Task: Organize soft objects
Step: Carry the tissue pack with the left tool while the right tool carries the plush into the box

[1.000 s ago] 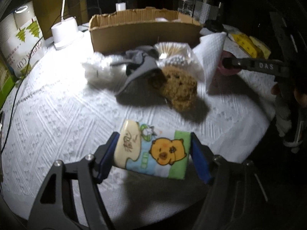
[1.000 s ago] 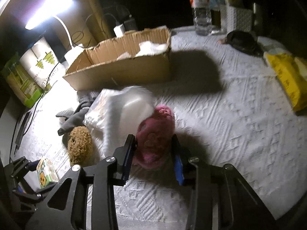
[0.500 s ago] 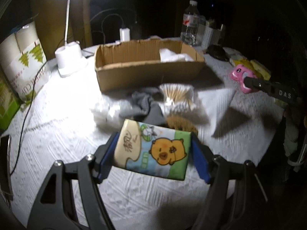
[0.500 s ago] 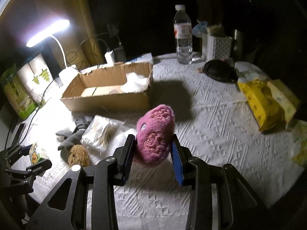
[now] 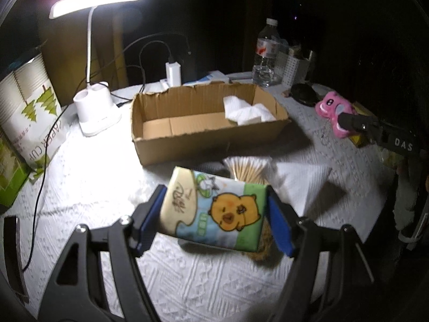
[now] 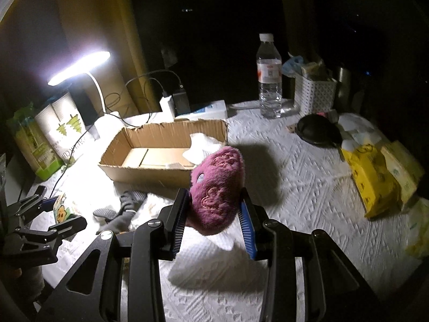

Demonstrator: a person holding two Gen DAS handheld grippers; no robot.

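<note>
The left gripper (image 5: 214, 214) was clamped on a tissue pack (image 5: 214, 209) printed with a yellow cartoon animal, its blue pads pressing both short ends, the pack held above the white tablecloth (image 5: 93, 187). The right gripper (image 6: 213, 217) was closed on a pink plush toy (image 6: 217, 190), squeezed between its pads and lifted clear of the cloth.

Just past the tissue pack in the left view lay a bag of cotton swabs (image 5: 248, 169) and a white napkin (image 5: 300, 185), with a brown sponge (image 5: 265, 244) peeking from under the pack. That view also showed the plush toy from the side, with a small chain hanging below it, off to the right of the cardboard box (image 5: 203, 123). The right view showed what the left missed: a grey sock (image 6: 120, 212) lying near the box's front wall, and yellow packets (image 6: 375, 177) far right. It also caught the left gripper from the side at the left edge, level with the table and holding the pack upright.

The box sat open beyond both grippers, with white tissues (image 5: 246, 110) in its right end. Both grippers pointed toward it, the right one tilted downward. A lit desk lamp (image 5: 93, 102) stood left of the box, and a water bottle (image 6: 269, 77) behind it.
</note>
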